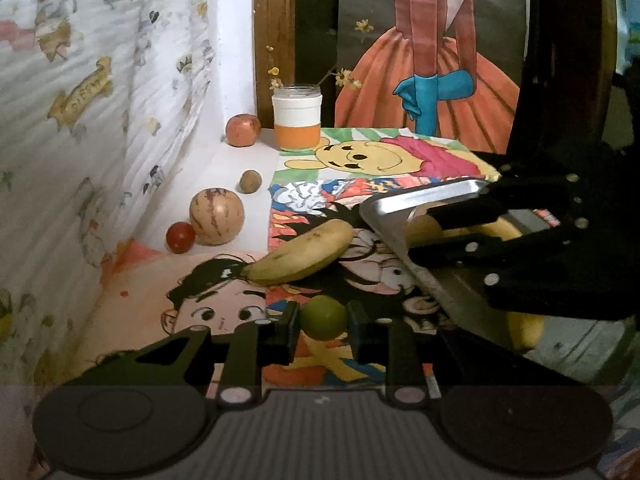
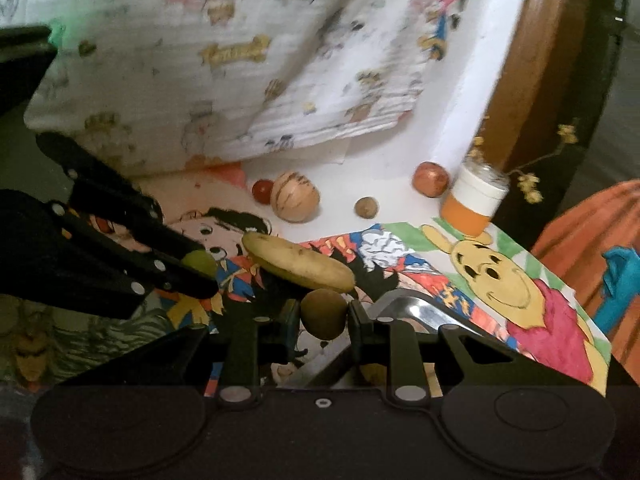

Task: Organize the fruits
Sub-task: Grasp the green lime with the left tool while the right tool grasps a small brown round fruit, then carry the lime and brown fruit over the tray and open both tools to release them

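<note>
Left gripper (image 1: pixel 323 330): jaws narrow, clamped on green fruit (image 1: pixel 323 317). Right gripper (image 2: pixel 323 322): jaws narrow, clamped on brown fruit (image 2: pixel 323 314), just above metal tray (image 2: pixel 416 312) rim. Round, smooth skins held at small contact patches; slip and roll-off judged likely under any jolt. Loose banana (image 2: pixel 298 267) lying just beyond tray, close to both grippers; knock off desk (image 1: pixel 240 168) possible. More fruit farther behind tray, near orange cup (image 1: pixel 297 118).

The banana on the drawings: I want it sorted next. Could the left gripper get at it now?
Probably not yet: the left gripper is shut on a green fruit. The banana itself lies uncovered just ahead.
</note>
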The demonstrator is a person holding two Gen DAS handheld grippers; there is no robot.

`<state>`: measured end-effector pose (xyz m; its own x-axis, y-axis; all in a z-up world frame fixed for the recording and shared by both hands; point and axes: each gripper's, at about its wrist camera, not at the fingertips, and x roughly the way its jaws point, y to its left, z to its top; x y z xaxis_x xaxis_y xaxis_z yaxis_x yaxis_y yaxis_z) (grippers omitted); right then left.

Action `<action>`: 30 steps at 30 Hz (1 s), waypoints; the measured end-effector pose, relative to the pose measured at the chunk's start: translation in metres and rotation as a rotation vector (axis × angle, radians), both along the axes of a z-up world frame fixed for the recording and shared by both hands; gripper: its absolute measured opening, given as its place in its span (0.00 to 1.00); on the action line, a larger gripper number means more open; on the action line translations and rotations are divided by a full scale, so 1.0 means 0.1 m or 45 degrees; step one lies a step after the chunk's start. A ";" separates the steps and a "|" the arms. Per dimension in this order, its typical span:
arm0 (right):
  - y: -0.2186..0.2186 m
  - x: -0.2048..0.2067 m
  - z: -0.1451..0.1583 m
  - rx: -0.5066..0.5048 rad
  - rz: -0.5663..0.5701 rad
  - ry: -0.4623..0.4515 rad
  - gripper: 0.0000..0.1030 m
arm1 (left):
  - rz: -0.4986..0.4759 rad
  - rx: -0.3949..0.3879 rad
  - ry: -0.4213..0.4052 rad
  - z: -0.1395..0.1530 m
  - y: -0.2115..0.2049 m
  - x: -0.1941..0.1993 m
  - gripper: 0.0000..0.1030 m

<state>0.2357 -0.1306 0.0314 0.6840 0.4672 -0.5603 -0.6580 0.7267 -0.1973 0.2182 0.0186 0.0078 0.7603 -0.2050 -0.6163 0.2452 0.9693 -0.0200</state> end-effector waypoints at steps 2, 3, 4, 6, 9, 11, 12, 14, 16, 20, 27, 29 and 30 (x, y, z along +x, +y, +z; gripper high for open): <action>-0.08 -0.14 0.03 0.029 -0.023 -0.015 0.27 | -0.002 -0.024 0.006 0.03 -0.04 -0.04 0.27; -0.11 -0.19 0.04 0.040 -0.035 -0.019 0.27 | -0.006 -0.035 0.006 0.03 -0.06 -0.06 0.27; -0.15 -0.25 0.06 0.052 -0.048 -0.022 0.27 | -0.008 -0.044 0.006 0.04 -0.09 -0.08 0.27; -0.24 -0.37 0.08 0.069 -0.074 -0.036 0.27 | -0.017 -0.060 0.004 0.06 -0.15 -0.13 0.27; -0.39 -0.50 0.11 0.095 -0.119 -0.048 0.27 | -0.024 -0.085 0.000 0.09 -0.25 -0.21 0.27; -0.49 -0.57 0.12 0.112 -0.148 -0.043 0.27 | -0.035 -0.098 -0.002 0.12 -0.32 -0.26 0.27; -0.54 -0.60 0.11 0.118 -0.165 -0.042 0.27 | -0.040 -0.103 -0.004 0.13 -0.35 -0.29 0.27; -0.64 -0.65 0.11 0.128 -0.197 -0.042 0.27 | -0.046 -0.116 -0.005 0.15 -0.42 -0.33 0.27; -0.73 -0.72 0.10 0.149 -0.224 -0.032 0.27 | -0.048 -0.133 -0.001 0.16 -0.48 -0.37 0.27; -0.84 -0.86 0.02 0.176 -0.249 -0.012 0.27 | -0.016 -0.197 0.028 0.15 -0.59 -0.43 0.27; -1.06 -1.09 -0.12 0.175 -0.292 0.013 0.27 | 0.009 -0.226 0.083 0.06 -0.78 -0.50 0.27; -1.13 -1.14 -0.15 0.188 -0.313 0.024 0.27 | 0.007 -0.220 0.097 0.03 -0.82 -0.52 0.27; -1.15 -1.15 -0.16 0.194 -0.319 0.030 0.27 | 0.005 -0.214 0.103 0.02 -0.85 -0.52 0.27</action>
<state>0.1204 -0.2458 0.0152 0.7762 0.3656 -0.5136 -0.4574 0.8872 -0.0599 0.1657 -0.0660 0.0099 0.7105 -0.3073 -0.6331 0.2323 0.9516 -0.2012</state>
